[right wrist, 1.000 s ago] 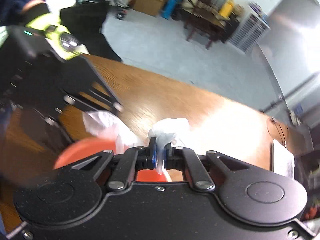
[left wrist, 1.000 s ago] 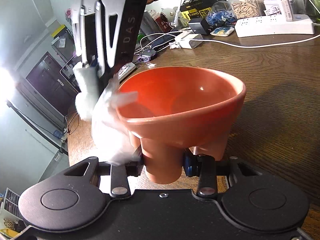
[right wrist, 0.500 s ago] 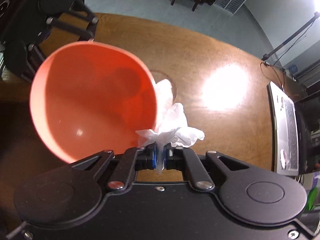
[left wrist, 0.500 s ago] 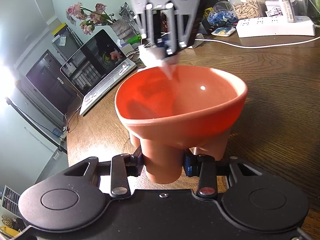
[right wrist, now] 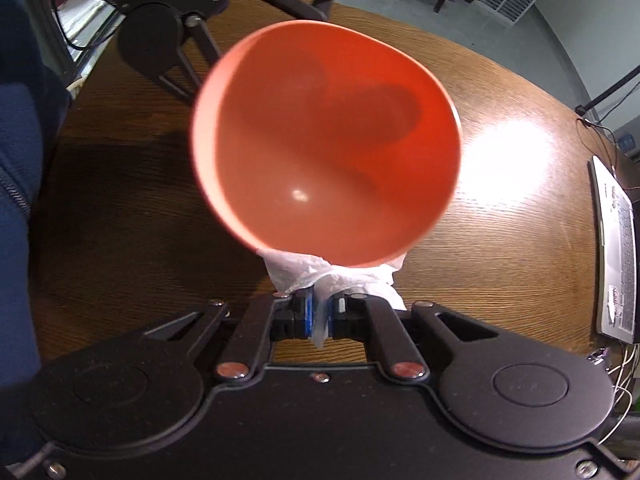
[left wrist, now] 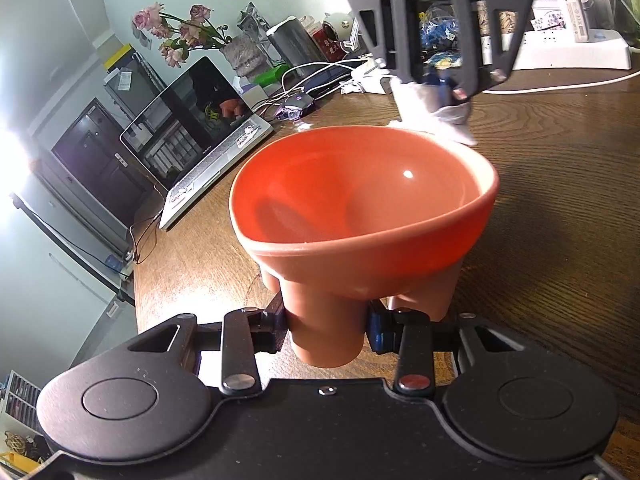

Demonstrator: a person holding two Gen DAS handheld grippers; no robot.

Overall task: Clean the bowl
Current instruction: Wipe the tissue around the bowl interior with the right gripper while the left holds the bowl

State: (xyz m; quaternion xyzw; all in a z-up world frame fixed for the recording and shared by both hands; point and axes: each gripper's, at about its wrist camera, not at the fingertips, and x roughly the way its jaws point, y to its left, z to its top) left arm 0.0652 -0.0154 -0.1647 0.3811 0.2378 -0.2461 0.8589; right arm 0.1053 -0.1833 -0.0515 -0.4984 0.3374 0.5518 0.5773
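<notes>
Notably, no brand, label or writing reads clearly; small print on the open silver laptop [left wrist: 192, 148] is too fine to make out.

Left hand-held gripper [left wrist: 326, 326], black with blue pads: jaws closed on one stubby cylindrical foot of the glossy orange-red footed bowl [left wrist: 360, 204]. The bowl is held above the dark wood-grain table [left wrist: 560, 208], tilted, its inside bare and showing one small highlight. In the right wrist view the bowl [right wrist: 328, 152] fills the centre, its mouth facing the camera.

Right hand-held gripper [right wrist: 322, 316], same make: jaws nearly together, pinching a crumpled white tissue wad [right wrist: 320, 276]. The wad sits against the outside of the bowl's rim, on the edge away from the left gripper. In the left wrist view the right hand-held gripper [left wrist: 434, 92] points down behind the far rim, the tissue [left wrist: 432, 116] bunched below its tips.

Also on the table: white power strip [left wrist: 560, 52], tangle of white cables [left wrist: 320, 76], vase of pink dried roses [left wrist: 180, 32]. A dark blue sleeve [right wrist: 20, 140] shows at the left edge.
</notes>
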